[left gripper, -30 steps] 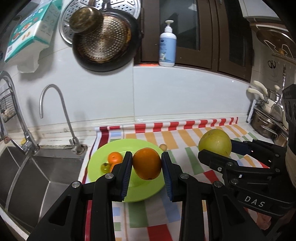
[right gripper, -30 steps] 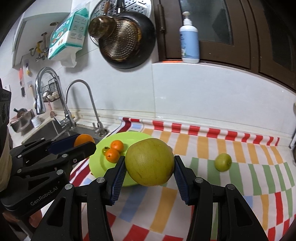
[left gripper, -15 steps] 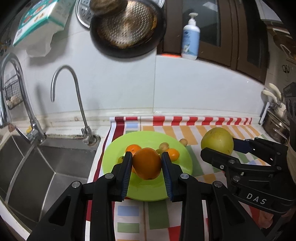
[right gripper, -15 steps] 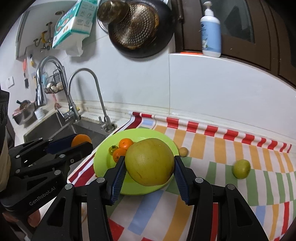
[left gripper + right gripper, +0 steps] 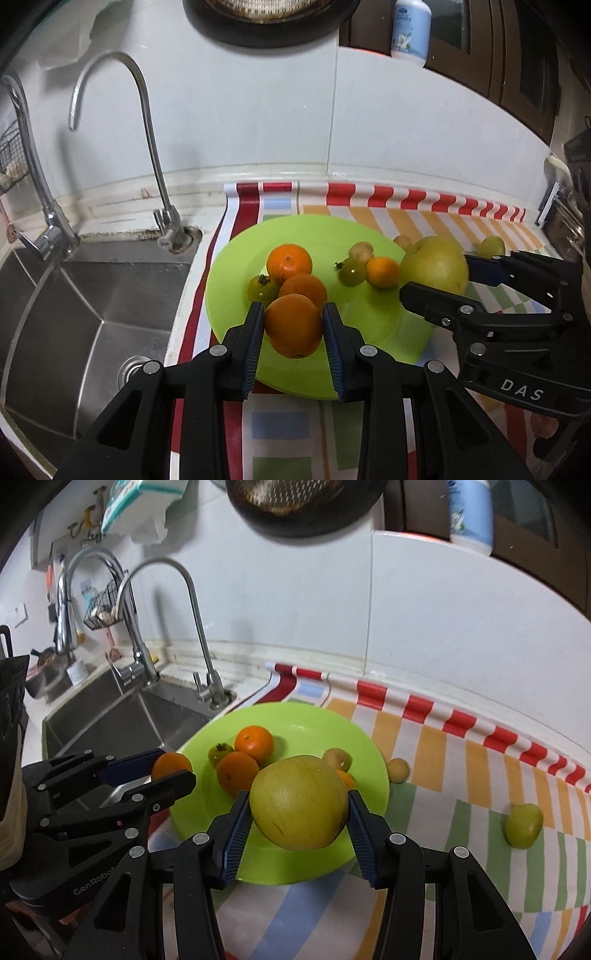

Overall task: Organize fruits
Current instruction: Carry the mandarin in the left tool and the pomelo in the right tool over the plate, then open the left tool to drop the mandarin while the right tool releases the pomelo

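Gripping: left fingers (image 5: 255, 332) round glossy orange (image 5: 293, 325); right fingers (image 5: 236, 825) big yellow-green pomelo (image 5: 299, 803).

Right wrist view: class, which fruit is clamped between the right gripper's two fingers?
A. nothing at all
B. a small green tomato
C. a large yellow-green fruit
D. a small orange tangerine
C: the right gripper is shut on the large yellow-green fruit, holding it over the green plate, while the orange sits in the left gripper.
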Demonstrator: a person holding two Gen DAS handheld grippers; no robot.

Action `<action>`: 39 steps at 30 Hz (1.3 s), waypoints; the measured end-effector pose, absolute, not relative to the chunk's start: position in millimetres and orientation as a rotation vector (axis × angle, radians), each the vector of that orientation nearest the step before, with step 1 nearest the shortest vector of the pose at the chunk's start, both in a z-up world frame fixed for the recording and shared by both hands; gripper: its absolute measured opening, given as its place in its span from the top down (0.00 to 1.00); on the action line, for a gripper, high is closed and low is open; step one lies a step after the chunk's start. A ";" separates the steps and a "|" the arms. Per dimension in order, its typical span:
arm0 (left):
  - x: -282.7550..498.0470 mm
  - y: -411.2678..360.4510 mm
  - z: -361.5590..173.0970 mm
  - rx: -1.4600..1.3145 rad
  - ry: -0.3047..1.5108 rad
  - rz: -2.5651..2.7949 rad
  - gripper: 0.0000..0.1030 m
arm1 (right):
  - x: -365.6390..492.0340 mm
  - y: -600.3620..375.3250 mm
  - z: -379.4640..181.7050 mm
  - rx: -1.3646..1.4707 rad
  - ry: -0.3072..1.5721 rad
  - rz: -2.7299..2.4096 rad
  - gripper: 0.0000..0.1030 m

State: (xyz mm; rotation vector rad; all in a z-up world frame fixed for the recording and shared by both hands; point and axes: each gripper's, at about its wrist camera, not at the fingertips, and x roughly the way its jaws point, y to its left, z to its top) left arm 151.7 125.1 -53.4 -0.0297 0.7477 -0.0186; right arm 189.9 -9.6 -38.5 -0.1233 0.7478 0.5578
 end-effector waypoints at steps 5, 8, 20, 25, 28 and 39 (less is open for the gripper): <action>163.7 129.1 -67.7 -0.036 0.772 -0.021 0.69 | 203.8 -0.9 -58.2 -0.139 0.798 0.572 0.50; 168.0 129.0 -71.7 -0.038 0.781 -0.023 0.69 | 210.6 3.3 -67.6 -0.143 0.821 0.575 0.50; 170.3 130.4 -72.7 -0.047 0.782 -0.034 0.65 | 218.6 4.3 -72.1 -0.122 0.831 0.574 0.49; 158.3 127.7 -59.1 -0.046 0.747 -0.033 0.63 | 206.5 -7.8 -51.5 -0.117 0.759 0.535 0.49; 147.8 120.8 -48.8 -0.034 0.715 -0.041 0.60 | 197.9 -17.4 -38.9 -0.105 0.725 0.523 0.49; 115.7 82.9 -14.2 0.006 0.620 -0.086 0.48 | 157.3 -61.2 -5.0 -0.059 0.637 0.460 0.44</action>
